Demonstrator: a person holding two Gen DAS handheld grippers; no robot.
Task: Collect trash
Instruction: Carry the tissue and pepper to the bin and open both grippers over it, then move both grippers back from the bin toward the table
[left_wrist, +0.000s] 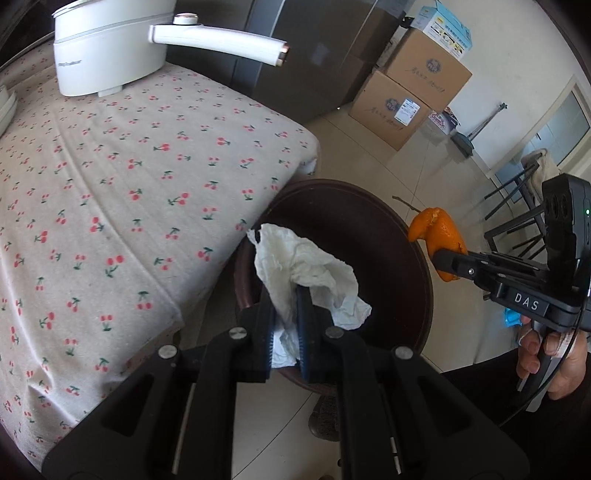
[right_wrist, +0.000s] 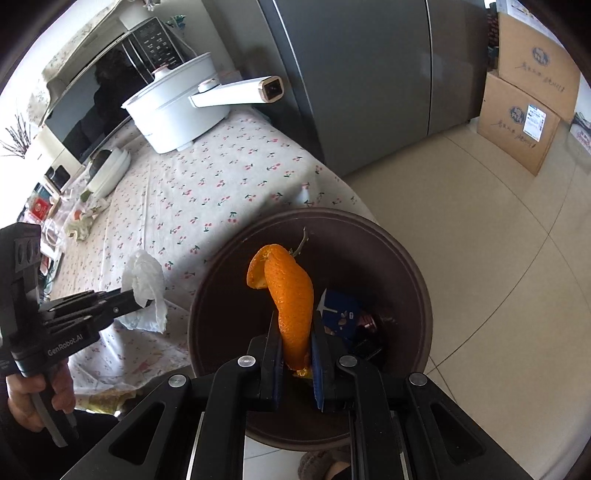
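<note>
Left wrist view: left gripper clamped on a crumpled white tissue, fingers narrow with the paper bunched between them and sticking out past the tips. Dark brown bin sits on the floor directly beyond and below the fingers, just beside the edge of the cherry-print surface. Right gripper comes in from the right, pinching an orange peel over the bin's far rim.

Right wrist view: right gripper squeezed on the orange peel, peel standing up between the fingers, above the bin opening. Blue wrapper lies inside the bin, just right of the fingers. Left gripper with the tissue is off to the left, over the surface edge near the bin rim. White pot stands at the far end of the surface.
</note>
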